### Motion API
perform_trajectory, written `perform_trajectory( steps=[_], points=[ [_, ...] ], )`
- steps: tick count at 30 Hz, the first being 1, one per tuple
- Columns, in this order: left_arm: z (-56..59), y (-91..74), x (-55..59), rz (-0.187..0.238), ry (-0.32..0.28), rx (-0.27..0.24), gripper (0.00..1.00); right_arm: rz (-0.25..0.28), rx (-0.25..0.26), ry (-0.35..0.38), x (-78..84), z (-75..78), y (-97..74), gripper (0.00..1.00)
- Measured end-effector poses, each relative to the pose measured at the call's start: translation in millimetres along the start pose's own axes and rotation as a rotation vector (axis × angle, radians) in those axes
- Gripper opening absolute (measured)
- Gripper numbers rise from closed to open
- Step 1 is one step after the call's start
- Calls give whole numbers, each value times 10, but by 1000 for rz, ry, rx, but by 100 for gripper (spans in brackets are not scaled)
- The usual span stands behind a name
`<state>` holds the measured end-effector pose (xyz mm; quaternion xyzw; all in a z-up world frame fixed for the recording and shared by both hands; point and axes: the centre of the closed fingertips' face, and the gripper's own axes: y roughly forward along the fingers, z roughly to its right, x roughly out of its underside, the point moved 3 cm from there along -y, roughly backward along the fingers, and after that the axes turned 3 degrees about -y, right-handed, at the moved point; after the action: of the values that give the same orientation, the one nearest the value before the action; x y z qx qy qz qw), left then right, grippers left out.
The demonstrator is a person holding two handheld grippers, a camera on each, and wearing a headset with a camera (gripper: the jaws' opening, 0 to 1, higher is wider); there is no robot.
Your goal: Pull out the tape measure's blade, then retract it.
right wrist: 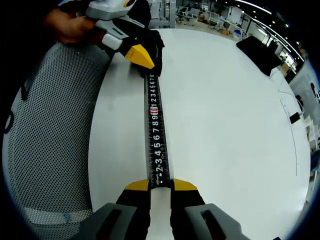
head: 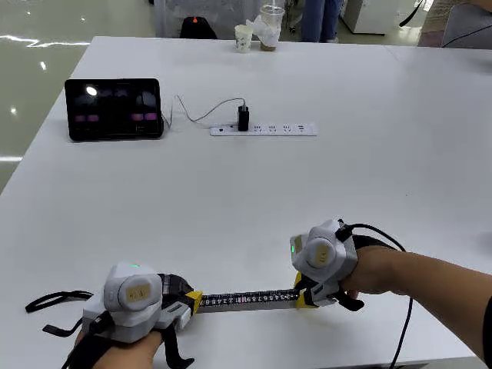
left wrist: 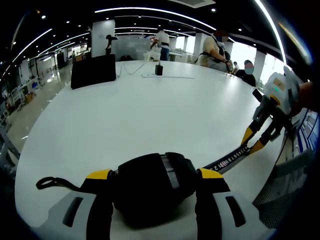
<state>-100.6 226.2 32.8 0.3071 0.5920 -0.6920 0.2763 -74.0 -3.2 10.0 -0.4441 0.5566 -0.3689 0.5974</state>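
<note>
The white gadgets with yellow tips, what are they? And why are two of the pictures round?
They are grippers, hand-held pinchers that a person squeezes instead of using fingers. The big picture comes from a camera on the person's head, looking down at a white table. Each round picture comes from a little camera riding on one gripper, looking along its two yellow tips. The left gripper is shut on a black tape measure. The right gripper pinches the end of its blade, the strip with numbers, which is stretched out between the two. Farther back on the table sit a tablet, a power strip with a plug in it, and cups.
</note>
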Motion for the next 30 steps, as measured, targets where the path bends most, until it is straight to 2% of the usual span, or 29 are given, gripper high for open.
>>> perform_trajectory(
  steps=[30],
  points=[
    [-3, 8, 5, -1, 8, -1, 63, 4, 2, -9, -101, -6, 39, 11]
  ],
)
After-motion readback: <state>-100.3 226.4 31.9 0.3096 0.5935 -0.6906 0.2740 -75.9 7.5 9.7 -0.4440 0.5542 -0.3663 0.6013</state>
